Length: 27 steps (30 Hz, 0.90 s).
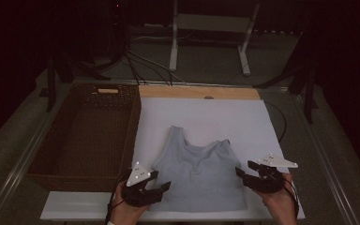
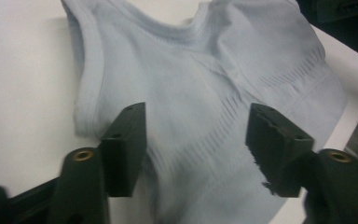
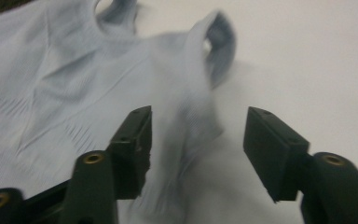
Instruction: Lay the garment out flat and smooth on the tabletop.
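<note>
1. So there's a pale blue ribbed knit tank top [image 1: 200,171] lying flat on a white sheet-covered tabletop [image 1: 206,117], straps pointing away from the person, hem near the front edge.
2. The left gripper [image 1: 161,186] sits at the top's lower left corner. In the left gripper view its jaws stand apart over the fabric [image 2: 200,107] and aren't pinching anything, so it's let go.
3. The right gripper [image 1: 240,173] is just beside the lower right edge of the top. Same deal in the right gripper view: jaws spread wide, the side seam of the top [image 3: 74,79] lies between them, nothing clamped. That view is a bit blurry.
4. Off to the left, touching the sheet's edge, there's a big dark brown woven wicker basket [image 1: 126,122].
5. A light wooden board strip [image 1: 199,92] peeks out along the far edge of the sheet.
</note>
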Each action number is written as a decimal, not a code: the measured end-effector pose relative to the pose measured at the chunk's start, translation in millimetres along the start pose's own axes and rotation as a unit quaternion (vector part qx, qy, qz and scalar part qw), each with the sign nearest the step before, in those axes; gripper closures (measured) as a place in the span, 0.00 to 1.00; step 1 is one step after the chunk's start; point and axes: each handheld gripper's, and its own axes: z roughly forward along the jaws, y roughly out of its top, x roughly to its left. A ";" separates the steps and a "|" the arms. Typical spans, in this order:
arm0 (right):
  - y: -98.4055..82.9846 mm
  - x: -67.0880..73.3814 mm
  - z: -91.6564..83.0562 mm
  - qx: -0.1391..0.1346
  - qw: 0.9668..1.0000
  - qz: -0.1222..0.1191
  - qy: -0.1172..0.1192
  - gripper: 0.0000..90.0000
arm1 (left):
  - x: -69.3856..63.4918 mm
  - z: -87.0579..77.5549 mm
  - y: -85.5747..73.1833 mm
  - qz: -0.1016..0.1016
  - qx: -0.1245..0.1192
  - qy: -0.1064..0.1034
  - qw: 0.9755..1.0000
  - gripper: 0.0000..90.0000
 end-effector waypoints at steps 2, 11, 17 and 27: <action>6.9 -3.8 1.4 -0.007 1.000 0.004 -0.007 0.43 | 0.0 4.0 3.2 0.007 -0.003 0.001 1.000 0.36; 35.6 -13.6 14.5 -0.024 0.999 0.021 -0.018 0.45 | 4.2 19.4 12.9 0.004 -0.020 -0.002 1.000 0.23; 44.2 -17.6 34.7 0.001 0.999 0.041 -0.025 0.50 | 4.2 21.0 11.9 0.007 -0.020 -0.004 1.000 0.22; 44.0 -12.9 62.8 0.032 0.998 0.053 -0.003 0.43 | 4.4 23.9 10.4 0.006 -0.013 -0.008 1.000 0.22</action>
